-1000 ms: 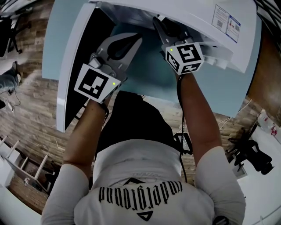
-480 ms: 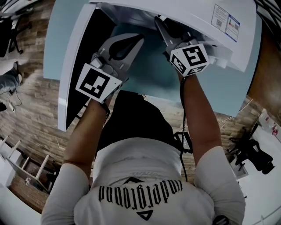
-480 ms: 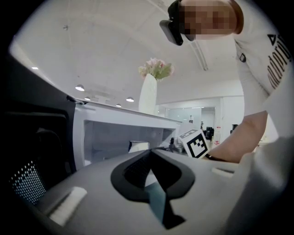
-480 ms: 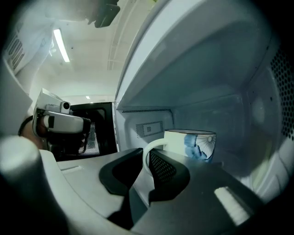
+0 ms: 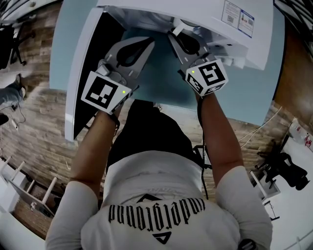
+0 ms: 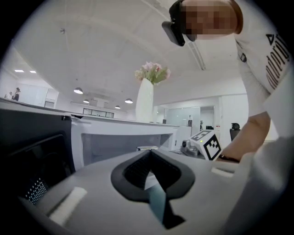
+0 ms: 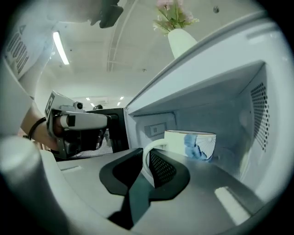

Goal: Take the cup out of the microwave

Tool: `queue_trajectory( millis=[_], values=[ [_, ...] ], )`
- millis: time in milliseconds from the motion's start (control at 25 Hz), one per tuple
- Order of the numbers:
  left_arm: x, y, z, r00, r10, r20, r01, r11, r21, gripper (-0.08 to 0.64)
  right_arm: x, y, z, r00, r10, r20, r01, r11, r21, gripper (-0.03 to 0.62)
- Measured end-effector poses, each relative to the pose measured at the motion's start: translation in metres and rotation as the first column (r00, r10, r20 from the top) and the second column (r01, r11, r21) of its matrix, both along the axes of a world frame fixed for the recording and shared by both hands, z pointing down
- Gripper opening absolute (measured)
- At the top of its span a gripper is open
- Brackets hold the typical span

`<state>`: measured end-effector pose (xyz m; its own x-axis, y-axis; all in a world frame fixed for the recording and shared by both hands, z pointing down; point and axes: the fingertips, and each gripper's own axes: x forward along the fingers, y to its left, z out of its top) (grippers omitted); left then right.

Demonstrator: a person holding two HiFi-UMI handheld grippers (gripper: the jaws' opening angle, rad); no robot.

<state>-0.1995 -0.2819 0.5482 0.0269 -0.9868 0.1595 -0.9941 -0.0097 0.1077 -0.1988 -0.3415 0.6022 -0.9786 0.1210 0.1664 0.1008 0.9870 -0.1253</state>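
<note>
A white cup (image 7: pixel 193 144) with a blue print sits inside the open white microwave (image 5: pixel 195 12). In the right gripper view its handle (image 7: pixel 148 153) lies between the jaws. My right gripper (image 7: pixel 146 156) has just been closing and is shut on that handle. In the head view the right gripper (image 5: pixel 182 41) reaches into the oven mouth, where a bit of the cup (image 5: pixel 185 24) shows. To its left my left gripper (image 5: pixel 131 52) hovers in front of the opening, shut, with nothing held. In its own view the left gripper (image 6: pixel 148 155) faces the oven cavity.
The microwave door (image 5: pixel 80 73) stands swung open at the left, close beside the left gripper. The oven rests on a light blue table (image 5: pixel 244 102). A white vase of flowers (image 6: pixel 146 103) stands on top of the oven. The floor is wood planks.
The right gripper has risen a little and drawn back toward me with the cup's handle in it; part of the cup now shows at the oven mouth. The left gripper has stayed put.
</note>
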Motion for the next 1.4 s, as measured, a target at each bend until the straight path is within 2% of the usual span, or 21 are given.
queue_trajectory(
  millis=[320, 640, 1080, 1400],
  values=[
    [0.023, 0.009, -0.008, 1.000, 0.015, 0.017, -0.015, 1.000, 0.007, 0.051, 0.039, 0.024, -0.015, 1.000, -0.006, 0.012, 0.006, 1.000, -0.026, 0.048],
    [0.049, 0.024, -0.026, 0.999, 0.028, 0.027, -0.029, 0.999, 0.027, 0.051, 0.081, 0.055, -0.047, 0.999, -0.018, 0.036, 0.018, 1.000, -0.009, 0.048],
    [0.084, 0.047, -0.079, 0.998, 0.040, 0.052, -0.043, 0.998, 0.055, 0.051, 0.133, 0.084, -0.145, 0.992, -0.018, 0.126, 0.013, 0.999, 0.040, 0.048],
    [0.117, 0.050, -0.138, 0.994, 0.090, 0.068, -0.096, 0.991, 0.090, 0.051, 0.175, 0.081, -0.212, 0.986, 0.017, 0.167, -0.031, 0.996, 0.082, 0.048]
  ],
)
